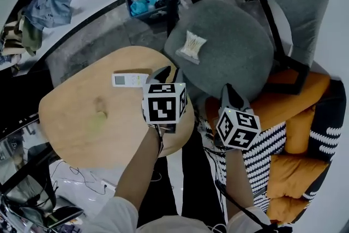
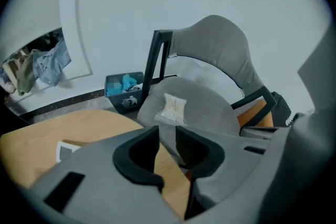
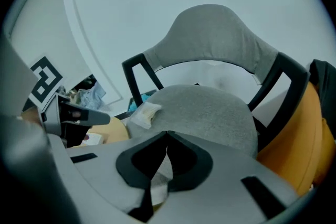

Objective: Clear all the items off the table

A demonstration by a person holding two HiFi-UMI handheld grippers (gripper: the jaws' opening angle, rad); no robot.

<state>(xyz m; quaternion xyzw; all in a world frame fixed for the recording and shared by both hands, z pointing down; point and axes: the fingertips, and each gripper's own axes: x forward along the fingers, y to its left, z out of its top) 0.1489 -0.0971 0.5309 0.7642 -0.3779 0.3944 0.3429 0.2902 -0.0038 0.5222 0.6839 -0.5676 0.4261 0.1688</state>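
Pale wood makes up the rounded table (image 1: 71, 117) in the head view, and the one item left on it is a white remote control (image 1: 130, 79), lying flat near the far edge, just beside the tips of the left gripper (image 1: 162, 75). The right gripper (image 1: 226, 91) hangs off the table's side, over the edge of the grey chair (image 1: 234, 52), whose seat carries a small pale packet (image 1: 192, 45). The left gripper view shows that tool's jaws a narrow gap apart with nothing between them, and a corner of the remote at the lower left. The right gripper view shows its jaws closed tip to tip, apparently on nothing, aimed at the chair seat. The remote looks light, stiff and smooth-cased, so it could slip. Pinching across its narrow width, pads on the two long edges near the middle, seems the safest hold.
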